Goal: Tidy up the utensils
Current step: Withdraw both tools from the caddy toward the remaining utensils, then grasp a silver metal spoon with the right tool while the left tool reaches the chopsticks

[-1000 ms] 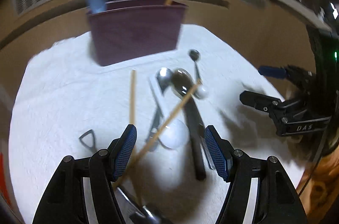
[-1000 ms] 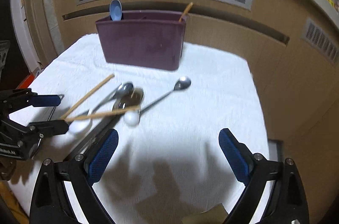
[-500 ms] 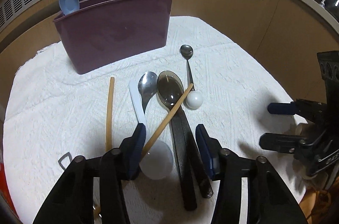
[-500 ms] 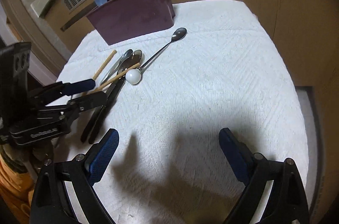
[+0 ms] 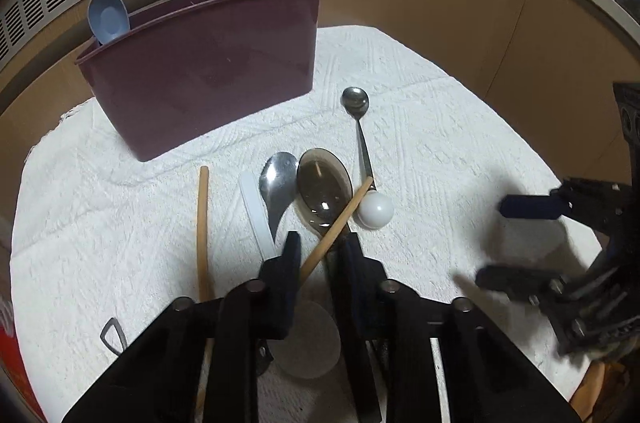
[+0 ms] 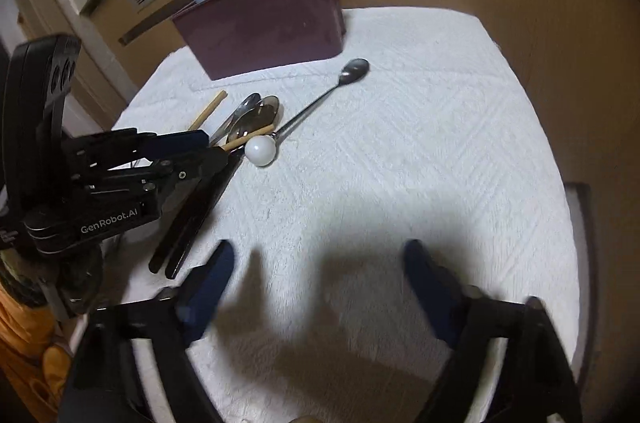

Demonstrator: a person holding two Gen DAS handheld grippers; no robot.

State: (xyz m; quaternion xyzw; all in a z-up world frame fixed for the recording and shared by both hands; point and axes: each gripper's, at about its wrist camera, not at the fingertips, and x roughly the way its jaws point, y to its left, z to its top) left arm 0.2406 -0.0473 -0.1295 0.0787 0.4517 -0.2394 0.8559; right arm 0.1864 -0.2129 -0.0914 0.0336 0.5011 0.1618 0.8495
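**Left gripper closing on a chopstick among the loose utensils**

We see the left gripper (image 5: 318, 249) with its jaws just narrowed around a slanted wooden chopstick (image 5: 340, 219); whether the pads actually press it we cannot tell. That chopstick lies across a smoky translucent spoon (image 5: 324, 189) on the white towel (image 5: 440, 143). The right gripper (image 6: 316, 271) hangs over bare towel, its jaws having just been closing, with nothing between them. The maroon utensil holder (image 5: 208, 83) stands behind.
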